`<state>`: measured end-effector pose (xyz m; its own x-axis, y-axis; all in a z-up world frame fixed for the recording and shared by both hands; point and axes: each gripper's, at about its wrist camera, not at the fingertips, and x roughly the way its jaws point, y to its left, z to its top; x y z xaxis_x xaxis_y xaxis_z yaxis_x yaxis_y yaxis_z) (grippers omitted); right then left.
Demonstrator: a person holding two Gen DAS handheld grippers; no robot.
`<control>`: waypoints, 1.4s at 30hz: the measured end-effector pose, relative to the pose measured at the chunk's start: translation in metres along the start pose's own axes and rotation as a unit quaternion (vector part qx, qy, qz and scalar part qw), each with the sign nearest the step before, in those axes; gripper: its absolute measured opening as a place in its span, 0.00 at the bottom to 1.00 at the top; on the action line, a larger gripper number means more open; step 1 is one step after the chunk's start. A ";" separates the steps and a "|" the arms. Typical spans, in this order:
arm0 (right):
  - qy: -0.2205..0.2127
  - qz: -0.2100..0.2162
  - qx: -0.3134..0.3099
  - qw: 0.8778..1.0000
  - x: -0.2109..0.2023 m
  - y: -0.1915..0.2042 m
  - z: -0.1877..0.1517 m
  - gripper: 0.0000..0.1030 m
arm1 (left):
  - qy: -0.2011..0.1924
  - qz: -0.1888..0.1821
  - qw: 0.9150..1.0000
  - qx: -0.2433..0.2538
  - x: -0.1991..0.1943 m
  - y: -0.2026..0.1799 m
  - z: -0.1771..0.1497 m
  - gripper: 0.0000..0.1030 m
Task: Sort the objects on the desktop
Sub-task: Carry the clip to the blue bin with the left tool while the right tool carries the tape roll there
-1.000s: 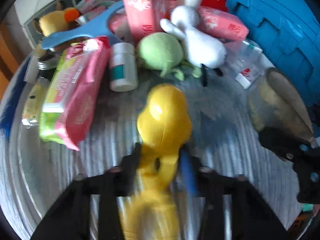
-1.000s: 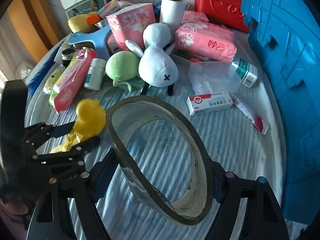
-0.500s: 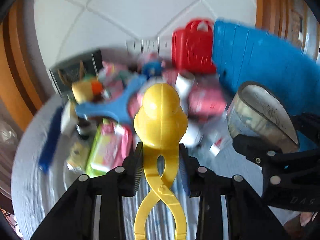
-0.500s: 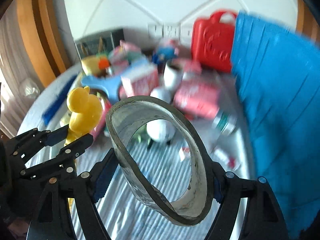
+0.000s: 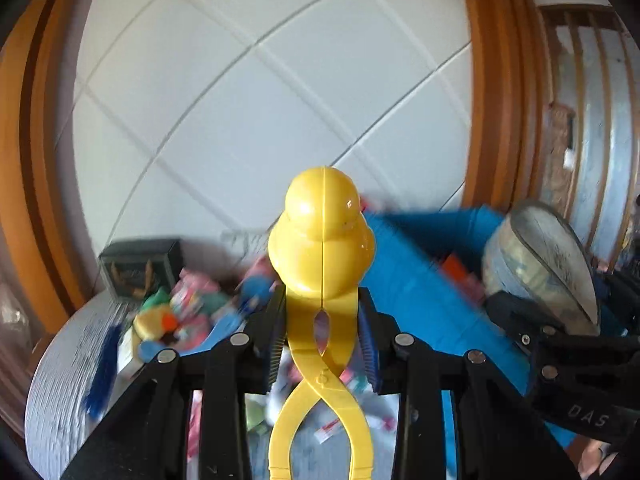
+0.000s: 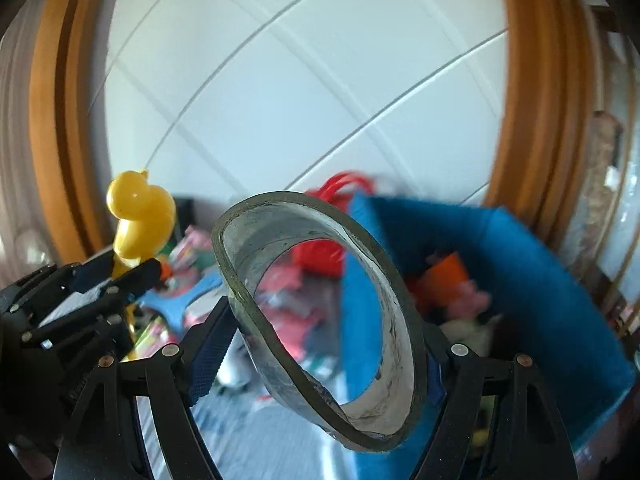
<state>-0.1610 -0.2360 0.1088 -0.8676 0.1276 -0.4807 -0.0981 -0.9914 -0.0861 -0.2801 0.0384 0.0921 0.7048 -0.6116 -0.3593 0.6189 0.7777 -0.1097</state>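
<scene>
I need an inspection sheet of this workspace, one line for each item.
Surface: round grey table, blurred.
Job's things: yellow duck tongs and tape roll, both held in the air.
Clutter: blurred pile of toys and packets on the table; blue bin holds some items.
Grippers: left gripper shut on the duck tongs; right gripper shut on the tape roll.
Cables: nothing seen.
Surroundings: white tiled wall, wooden frame.

White panelled wall (image 5: 256,92) with thin seams, orange-brown wooden frames (image 6: 532,92) either side, bright daylight
</scene>
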 end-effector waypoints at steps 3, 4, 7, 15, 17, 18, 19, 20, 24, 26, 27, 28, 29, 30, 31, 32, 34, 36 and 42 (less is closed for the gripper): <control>-0.021 -0.028 0.011 0.999 -0.020 -0.059 0.011 0.77 | -0.023 -0.018 1.000 -0.001 -0.005 -0.060 0.031 0.31; -0.024 -0.036 0.016 0.999 -0.023 -0.078 0.014 0.77 | -0.025 -0.020 0.999 -0.001 -0.004 -0.077 0.038 0.31; -0.023 -0.053 0.030 0.998 -0.027 -0.147 0.013 0.77 | -0.030 -0.026 0.999 0.001 0.003 -0.141 0.063 0.31; 0.013 -0.070 0.048 0.996 -0.015 -0.270 -0.010 0.77 | 0.061 -0.018 0.998 0.014 0.062 -0.278 0.078 0.31; 0.027 -0.067 0.054 0.996 -0.008 -0.287 -0.019 0.77 | 0.099 -0.008 0.995 0.018 0.084 -0.295 0.064 0.31; 0.035 -0.066 0.057 0.996 -0.006 -0.296 -0.026 0.77 | 0.126 0.001 0.992 0.022 0.100 -0.305 0.051 0.31; 0.045 -0.063 0.061 0.995 0.001 -0.304 -0.032 0.77 | 0.141 0.006 0.990 0.023 0.107 -0.310 0.042 0.31; 0.052 -0.061 0.063 0.995 0.006 -0.311 -0.037 0.77 | 0.154 0.010 0.988 0.024 0.114 -0.314 0.034 0.31; 0.085 -0.053 0.062 0.993 0.032 -0.319 -0.053 0.77 | 0.197 0.027 0.980 0.030 0.137 -0.330 0.003 0.31; 0.095 -0.051 0.060 0.992 0.042 -0.322 -0.057 0.77 | 0.207 0.032 0.977 0.031 0.141 -0.332 -0.005 0.31; 0.098 -0.050 0.059 0.992 0.046 -0.323 -0.058 0.77 | 0.211 0.033 0.976 0.031 0.143 -0.331 -0.007 0.31; 0.101 -0.051 0.056 0.992 0.049 -0.322 -0.058 0.77 | 0.215 0.033 0.976 0.030 0.144 -0.332 -0.010 0.31; 0.103 -0.052 0.054 0.992 0.052 -0.322 -0.058 0.77 | 0.217 0.034 0.975 0.028 0.145 -0.331 -0.012 0.31; 0.105 -0.053 0.052 0.992 0.054 -0.322 -0.057 0.77 | 0.220 0.037 0.974 0.027 0.144 -0.330 -0.015 0.31; 0.106 -0.052 0.051 0.992 0.056 -0.321 -0.056 0.77 | 0.221 0.038 0.974 0.026 0.145 -0.330 -0.017 0.31; 0.109 -0.049 0.049 0.992 0.059 -0.320 -0.055 0.77 | 0.223 0.038 0.974 0.024 0.147 -0.327 -0.018 0.31; 0.114 -0.049 0.048 0.991 0.067 -0.325 -0.055 0.77 | 0.231 0.041 0.972 0.020 0.150 -0.323 -0.023 0.31; 0.114 -0.054 0.039 0.991 0.071 -0.323 -0.054 0.77 | 0.239 0.045 0.970 0.016 0.152 -0.320 -0.027 0.34; 0.118 -0.052 0.030 0.991 0.079 -0.319 -0.047 0.78 | 0.234 0.053 0.971 0.006 0.149 -0.313 -0.027 0.60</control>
<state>-0.1749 0.0916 0.0574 -0.7134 0.2252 -0.6636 -0.2161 -0.9715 -0.0973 -0.3785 -0.2924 0.0484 0.5309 -0.3934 -0.7506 0.5584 0.8287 -0.0393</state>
